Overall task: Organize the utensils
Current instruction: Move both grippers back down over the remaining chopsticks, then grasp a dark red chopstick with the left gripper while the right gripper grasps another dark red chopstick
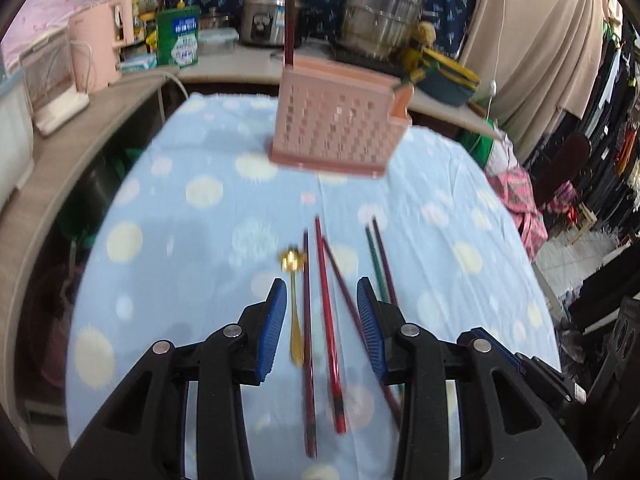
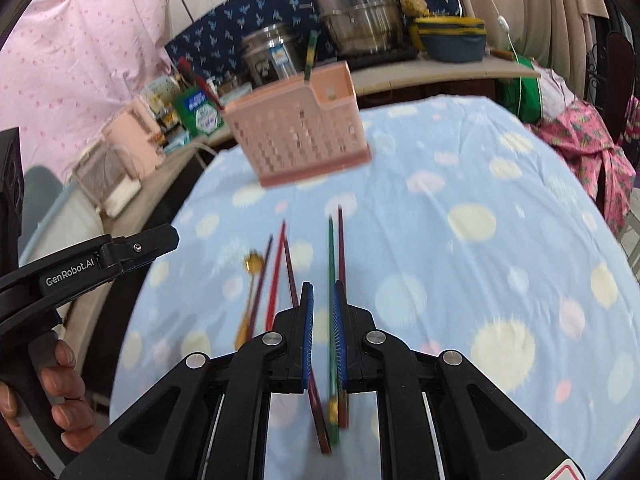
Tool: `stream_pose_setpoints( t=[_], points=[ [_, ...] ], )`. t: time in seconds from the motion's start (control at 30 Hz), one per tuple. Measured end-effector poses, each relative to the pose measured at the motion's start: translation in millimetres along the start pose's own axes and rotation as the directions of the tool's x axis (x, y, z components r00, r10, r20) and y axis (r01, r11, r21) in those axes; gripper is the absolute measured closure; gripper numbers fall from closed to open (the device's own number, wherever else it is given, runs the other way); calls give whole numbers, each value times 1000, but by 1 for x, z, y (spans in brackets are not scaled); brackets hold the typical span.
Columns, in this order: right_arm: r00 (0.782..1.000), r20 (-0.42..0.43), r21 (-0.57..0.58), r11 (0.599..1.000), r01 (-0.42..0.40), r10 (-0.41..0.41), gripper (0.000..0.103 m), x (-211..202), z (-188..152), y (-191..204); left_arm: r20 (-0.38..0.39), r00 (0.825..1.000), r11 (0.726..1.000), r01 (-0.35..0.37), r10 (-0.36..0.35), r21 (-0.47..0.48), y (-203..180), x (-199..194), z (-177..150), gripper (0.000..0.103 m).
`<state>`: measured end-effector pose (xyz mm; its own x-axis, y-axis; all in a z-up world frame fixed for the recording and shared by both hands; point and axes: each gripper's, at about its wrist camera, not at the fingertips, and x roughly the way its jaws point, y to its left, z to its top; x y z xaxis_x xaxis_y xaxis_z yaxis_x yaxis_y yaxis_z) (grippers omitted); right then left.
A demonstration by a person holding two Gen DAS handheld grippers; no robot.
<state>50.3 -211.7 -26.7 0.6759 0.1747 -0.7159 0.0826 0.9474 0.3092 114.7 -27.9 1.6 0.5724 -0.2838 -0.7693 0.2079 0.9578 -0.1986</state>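
A pink slotted utensil holder (image 1: 340, 128) stands at the far end of the blue dotted cloth, with a dark red chopstick (image 1: 289, 24) upright in it; the right wrist view shows the holder (image 2: 300, 136) with a green chopstick (image 2: 310, 54) and a red one (image 2: 200, 84) inside. My left gripper (image 1: 322, 304) is open above a red chopstick (image 1: 328, 320), two dark ones and a gold spoon (image 1: 294, 292). My right gripper (image 2: 322, 304) is nearly closed, hovering over the green chopstick (image 2: 331, 264) and a dark red one (image 2: 341, 248); no grip shows.
Steel pots (image 1: 380, 12), a green box (image 1: 178, 36), a pink kettle (image 1: 100, 44) and a lunch bag (image 1: 448, 80) stand on the shelf behind the table. Clothes hang at the right. The left gripper body (image 2: 80, 272) shows in the right wrist view.
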Motion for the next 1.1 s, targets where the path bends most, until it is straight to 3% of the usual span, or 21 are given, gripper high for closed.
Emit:
stream_pose_setpoints(
  t=[0.23,0.5,1.1],
  points=[
    [996,-83,-25,999,30,-32,92,8,-50,-8,-78,997,1000,-21,22,17,2,12,-59,68],
    [994,-97,-45,998,46,-51,92,13,-66,-9,-119,993,1000,-27,27,7,12,21,-94,68],
    [993,-102,-73,996,50,-58,92,30,-63,-2,-116,992,998,-43,47,43,10,33,-107,68]
  ],
)
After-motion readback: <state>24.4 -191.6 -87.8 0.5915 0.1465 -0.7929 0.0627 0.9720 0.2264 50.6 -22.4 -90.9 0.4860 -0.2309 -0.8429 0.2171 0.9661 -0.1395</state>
